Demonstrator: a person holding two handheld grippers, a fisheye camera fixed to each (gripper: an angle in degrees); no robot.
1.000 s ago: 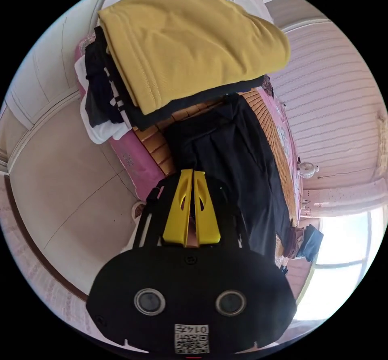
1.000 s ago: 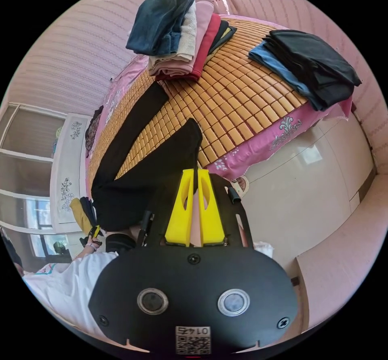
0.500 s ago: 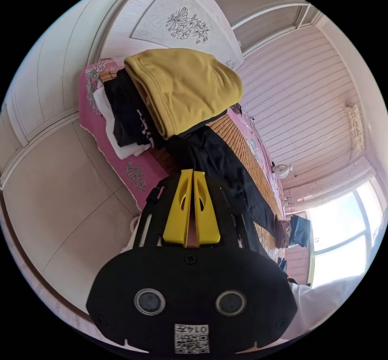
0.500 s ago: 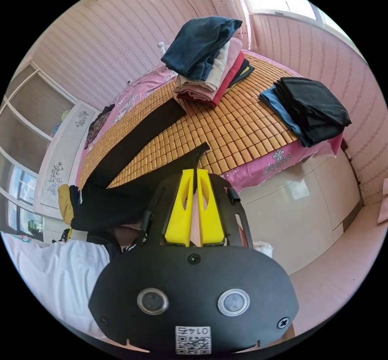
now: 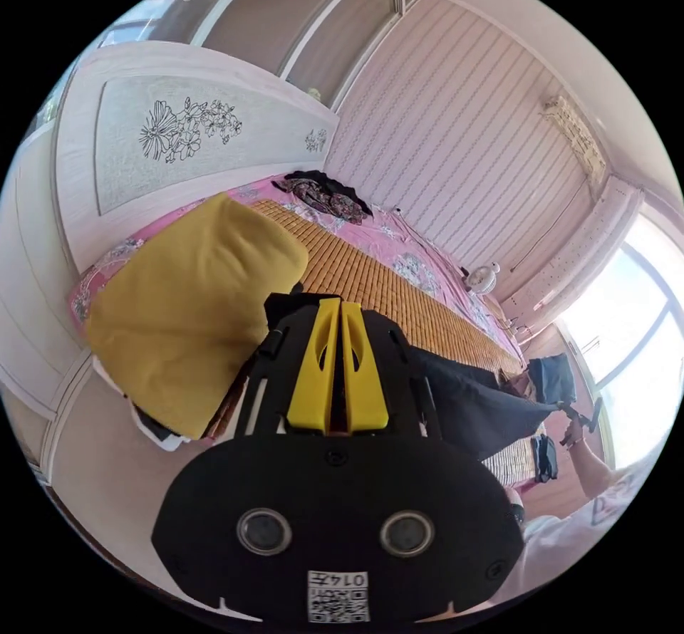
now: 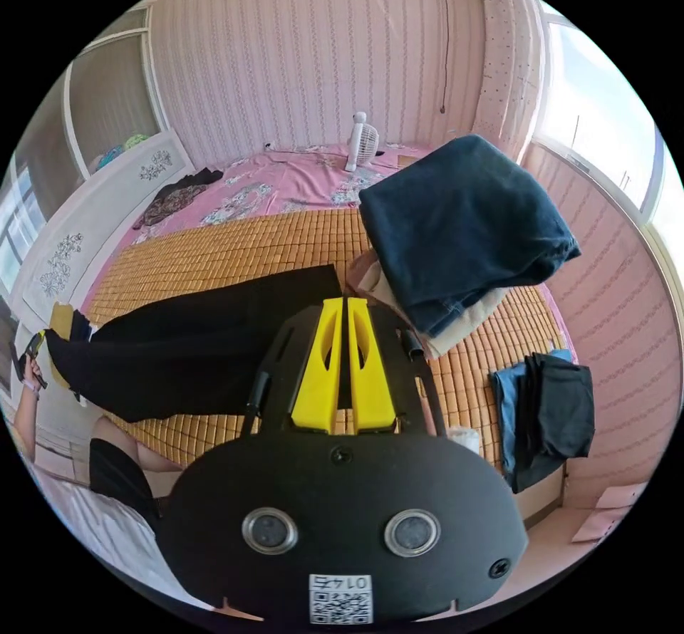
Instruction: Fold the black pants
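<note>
The black pants (image 6: 192, 356) lie stretched across the bamboo mat (image 6: 235, 249), one leg laid over the other. In the right gripper view my right gripper (image 6: 345, 303) is shut, with black cloth of the leg end pinched between its yellow jaws. Far off at the waist end a hand holds the left gripper (image 6: 30, 357). In the left gripper view my left gripper (image 5: 340, 304) is shut at the pants' waist, and the pants (image 5: 474, 406) run off to the right toward the right gripper (image 5: 581, 417), which a hand holds.
A folded yellow garment (image 5: 185, 306) tops a pile by the left gripper. A stack topped with dark blue jeans (image 6: 463, 228) sits close to the right gripper, and black and blue folded clothes (image 6: 556, 406) lie at the bed's edge. A fan (image 6: 360, 139) stands by the far wall.
Both grippers have swung up and over the bed with the cloth. The near pant leg has been carried across onto the far leg. Both views now look along the mat.
</note>
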